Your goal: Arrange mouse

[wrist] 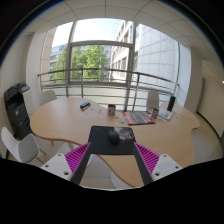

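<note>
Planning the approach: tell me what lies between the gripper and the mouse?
Only the bare near half of the black mat separates the open gripper from the mouse, in the gripper view.

You are facing a large window (100, 55) where daylight is pouring in, with trees and a building showing outside. A rounded wooden counter (65, 122) is filling the room, white chairs (20, 146) standing around it.

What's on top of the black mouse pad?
A small dark computer mouse sits on the black rectangular mouse pad, which lies on the round wooden table. The gripper has its jaws open, short of the pad. What's beneath the pad is covered.
</note>
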`<state>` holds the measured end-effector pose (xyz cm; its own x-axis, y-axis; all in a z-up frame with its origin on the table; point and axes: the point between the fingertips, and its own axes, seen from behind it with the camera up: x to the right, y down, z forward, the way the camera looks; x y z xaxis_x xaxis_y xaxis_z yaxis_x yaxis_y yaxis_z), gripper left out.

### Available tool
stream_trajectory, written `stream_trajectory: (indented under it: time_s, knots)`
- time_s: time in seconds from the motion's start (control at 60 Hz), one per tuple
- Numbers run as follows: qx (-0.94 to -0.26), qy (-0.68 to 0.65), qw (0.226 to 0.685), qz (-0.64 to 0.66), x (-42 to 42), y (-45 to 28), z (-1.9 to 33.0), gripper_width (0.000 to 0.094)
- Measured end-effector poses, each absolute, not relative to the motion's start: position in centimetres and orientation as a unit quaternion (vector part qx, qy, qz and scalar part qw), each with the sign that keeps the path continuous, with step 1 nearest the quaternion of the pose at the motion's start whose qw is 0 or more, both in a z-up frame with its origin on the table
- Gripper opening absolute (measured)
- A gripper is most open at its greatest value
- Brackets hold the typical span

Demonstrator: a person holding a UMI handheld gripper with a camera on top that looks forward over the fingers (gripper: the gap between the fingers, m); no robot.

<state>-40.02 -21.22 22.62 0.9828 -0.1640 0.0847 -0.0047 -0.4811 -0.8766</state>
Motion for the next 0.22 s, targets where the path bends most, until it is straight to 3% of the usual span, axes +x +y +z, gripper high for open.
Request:
stream_trajectory:
  time_s: [0.217]
  knots:
    - [-0.861, 0.053, 0.499, -0.08, -39.8, -23.9, 21.8, 0.0841]
